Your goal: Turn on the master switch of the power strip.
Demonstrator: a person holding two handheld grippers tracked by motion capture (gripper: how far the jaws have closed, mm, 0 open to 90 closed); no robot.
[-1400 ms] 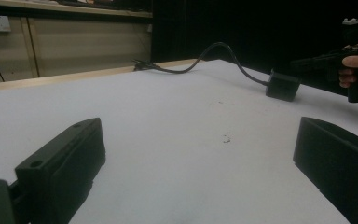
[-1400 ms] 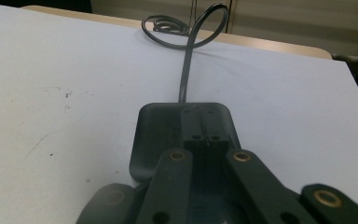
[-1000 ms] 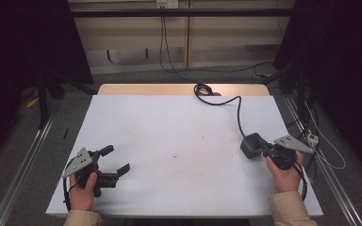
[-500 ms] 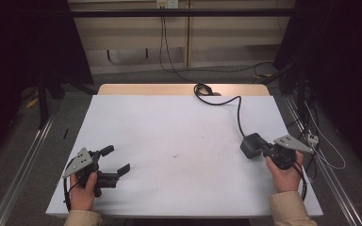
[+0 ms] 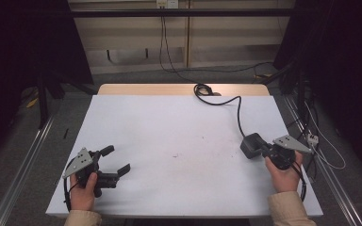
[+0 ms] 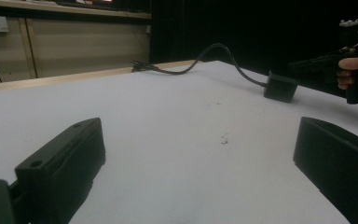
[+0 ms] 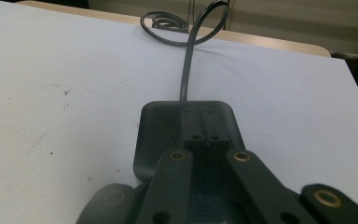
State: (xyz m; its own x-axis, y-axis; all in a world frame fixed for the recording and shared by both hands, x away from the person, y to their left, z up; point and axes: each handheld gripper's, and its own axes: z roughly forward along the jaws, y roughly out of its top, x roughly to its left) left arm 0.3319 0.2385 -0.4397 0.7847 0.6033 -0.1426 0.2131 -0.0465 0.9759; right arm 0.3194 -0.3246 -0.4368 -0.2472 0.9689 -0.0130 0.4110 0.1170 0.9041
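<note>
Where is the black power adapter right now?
In the high view the black power adapter lies on the right part of the white table, just ahead of the right gripper, whose jaws are shut; its cable runs to the far edge.

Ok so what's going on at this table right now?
A person holds a gripper in each hand over a white table. The left gripper is open near the front left corner, holding nothing. The right gripper has its jaws together right at a black power adapter, whose cable runs to the table's far edge.
</note>
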